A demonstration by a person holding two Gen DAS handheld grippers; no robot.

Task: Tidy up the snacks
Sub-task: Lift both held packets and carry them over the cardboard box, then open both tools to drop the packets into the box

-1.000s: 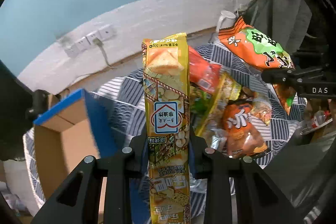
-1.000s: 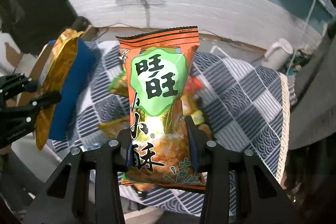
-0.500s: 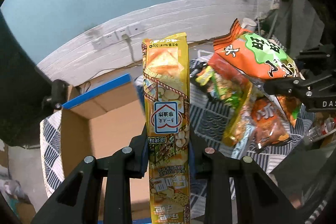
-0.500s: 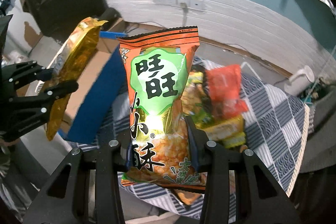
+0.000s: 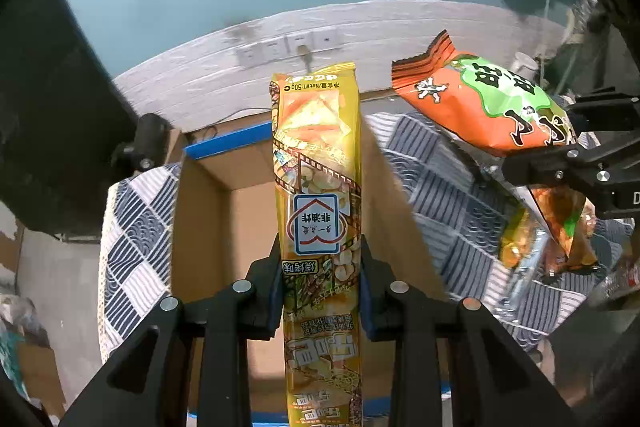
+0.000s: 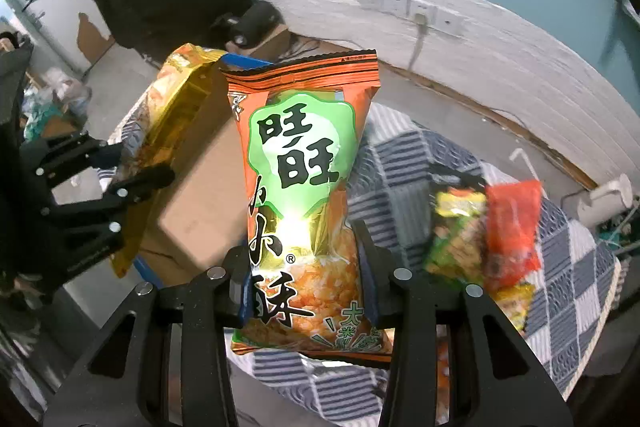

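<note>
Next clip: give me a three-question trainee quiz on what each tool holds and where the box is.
1. True or false: the left tool grips a tall yellow snack packet.
2. What does the right tool hold?
3. The open cardboard box with blue edging sits: A) beneath the yellow packet, B) on the wall, C) inside the snack pile.

Key: 1 true. 2 an orange and green puffed snack bag. 3 A.

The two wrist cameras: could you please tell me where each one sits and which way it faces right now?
Left wrist: sits on the left gripper, looking along its fingers over the open cardboard box; the jaws clamp the yellow snack pack.
Right wrist: sits on the right gripper, facing the checkered cloth; the jaws clamp the orange snack bag.
Shared: both show the box, both packs and the other gripper.
</note>
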